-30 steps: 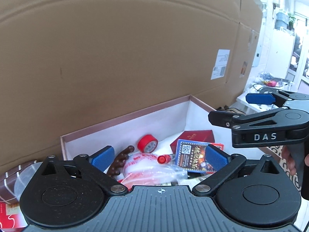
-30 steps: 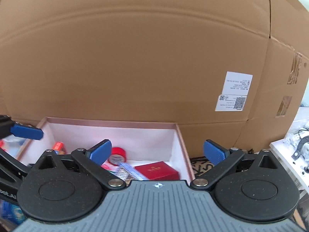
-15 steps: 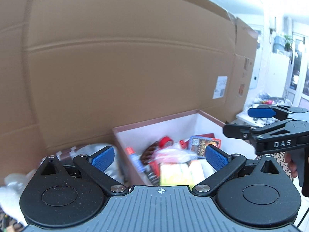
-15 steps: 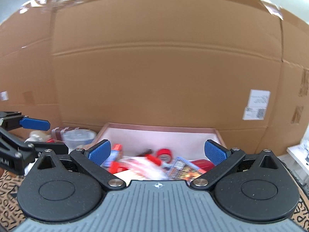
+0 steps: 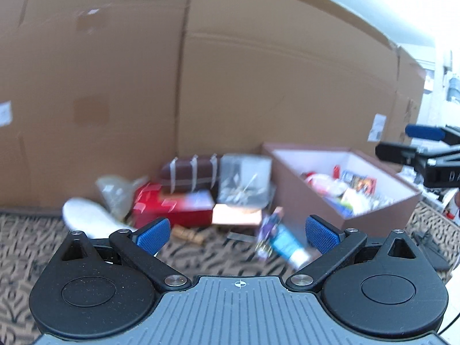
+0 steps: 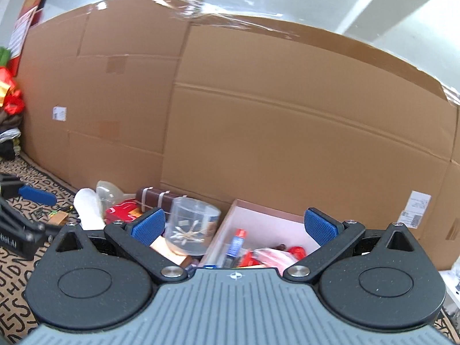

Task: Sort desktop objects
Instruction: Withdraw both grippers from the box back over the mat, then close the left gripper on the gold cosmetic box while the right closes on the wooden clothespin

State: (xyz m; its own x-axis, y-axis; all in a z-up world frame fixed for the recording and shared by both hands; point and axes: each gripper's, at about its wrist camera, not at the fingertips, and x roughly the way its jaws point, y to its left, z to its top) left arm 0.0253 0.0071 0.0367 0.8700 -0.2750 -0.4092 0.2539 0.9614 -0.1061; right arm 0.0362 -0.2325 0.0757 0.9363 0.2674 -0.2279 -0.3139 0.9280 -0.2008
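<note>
Both claws hang wide and empty: the left gripper (image 5: 237, 233) faces the unsorted heap, likely picking a target, while the right gripper (image 6: 234, 228) hovers over the sorting box (image 6: 258, 211), apparently waiting. Nearest the left fingers lies a blue tube (image 5: 289, 245) on the patterned mat (image 5: 34, 238), just beside the box; though blurred, its long axis seems to run diagonally, pale end toward the camera.

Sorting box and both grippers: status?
Left gripper open, empty. Right gripper open, empty. Sorting box part filled; red box, clear jar and blue packet on the mat outside it. Nothing blocks the approach.
</note>
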